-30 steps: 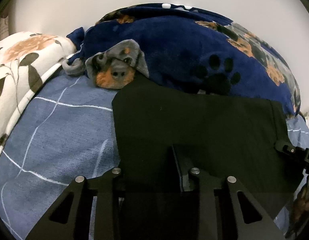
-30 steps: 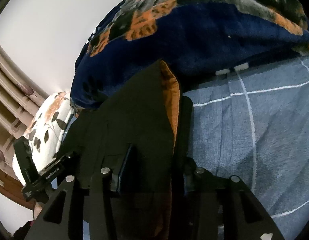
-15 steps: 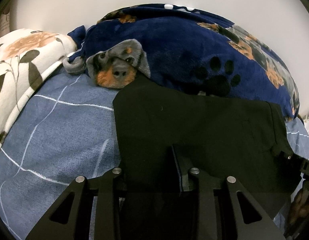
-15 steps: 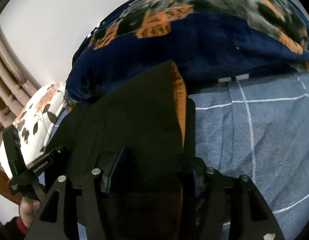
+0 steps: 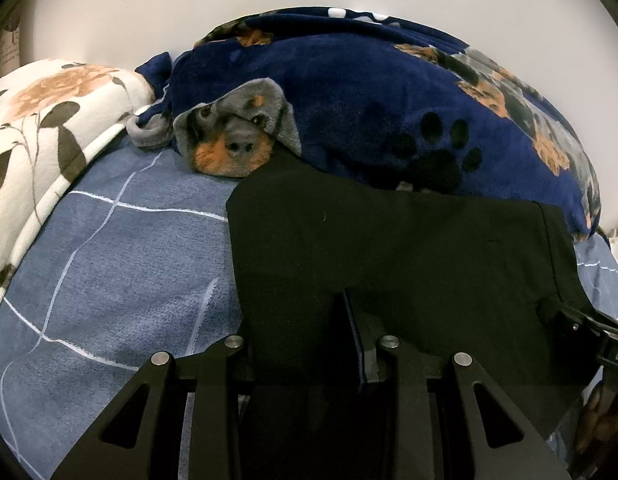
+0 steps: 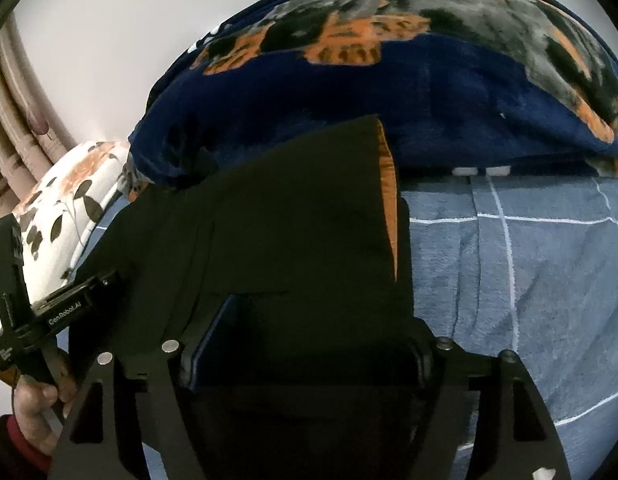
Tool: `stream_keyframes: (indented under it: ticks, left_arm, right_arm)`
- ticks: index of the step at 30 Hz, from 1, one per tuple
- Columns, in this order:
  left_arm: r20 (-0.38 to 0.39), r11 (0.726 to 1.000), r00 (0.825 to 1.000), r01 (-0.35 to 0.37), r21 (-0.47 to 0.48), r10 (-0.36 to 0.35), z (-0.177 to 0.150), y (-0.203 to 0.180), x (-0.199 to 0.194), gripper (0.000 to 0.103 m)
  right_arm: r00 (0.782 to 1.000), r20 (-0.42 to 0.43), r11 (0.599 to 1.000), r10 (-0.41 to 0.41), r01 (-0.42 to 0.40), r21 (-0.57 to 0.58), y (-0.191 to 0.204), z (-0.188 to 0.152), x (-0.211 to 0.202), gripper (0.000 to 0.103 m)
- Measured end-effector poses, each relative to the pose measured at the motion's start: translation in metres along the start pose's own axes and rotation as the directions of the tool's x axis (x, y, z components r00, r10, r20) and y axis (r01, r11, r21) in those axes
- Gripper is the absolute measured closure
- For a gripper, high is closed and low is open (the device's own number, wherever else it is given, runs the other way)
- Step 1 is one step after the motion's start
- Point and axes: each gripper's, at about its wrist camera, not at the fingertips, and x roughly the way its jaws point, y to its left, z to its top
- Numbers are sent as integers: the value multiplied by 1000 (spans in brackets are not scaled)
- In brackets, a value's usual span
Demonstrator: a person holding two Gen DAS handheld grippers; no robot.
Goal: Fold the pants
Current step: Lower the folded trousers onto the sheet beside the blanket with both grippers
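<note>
Black pants (image 5: 389,248) lie folded on the blue checked sheet (image 5: 109,260), with their far edge against a plush blanket. My left gripper (image 5: 305,320) is shut on the near edge of the cloth, which covers its left finger. The right finger (image 5: 363,344) shows beside the fold. In the right wrist view the pants (image 6: 289,220) show an orange lining (image 6: 389,200) along their right edge. My right gripper (image 6: 309,320) has its jaws opening wide, with cloth lying loose between them. The left gripper (image 6: 69,304) and the hand (image 6: 33,400) holding it appear at that view's left edge.
A navy plush blanket (image 5: 389,100) printed with dogs and paws is heaped along the white wall behind the pants. A white floral quilt (image 5: 49,120) lies at the left. A beige curtain (image 6: 13,120) hangs beyond it. Bare sheet (image 6: 509,280) stretches right of the pants.
The right gripper's jaws have spread from narrow to wide around the cloth, and its view has rolled a little. The left gripper and the pants in it have stayed put.
</note>
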Motion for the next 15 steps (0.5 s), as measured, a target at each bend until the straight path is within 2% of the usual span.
stream_keyframes:
  ticks: [12, 15]
  left_arm:
    - [1, 1000, 1000, -8, 4, 8, 0, 0, 0, 71]
    - [1, 1000, 1000, -7, 3, 7, 0, 0, 0, 71]
  right_arm:
    - [999, 6, 999, -42, 42, -27, 6, 0, -1, 30]
    - [998, 6, 997, -68, 68, -33, 9, 0, 0, 25]
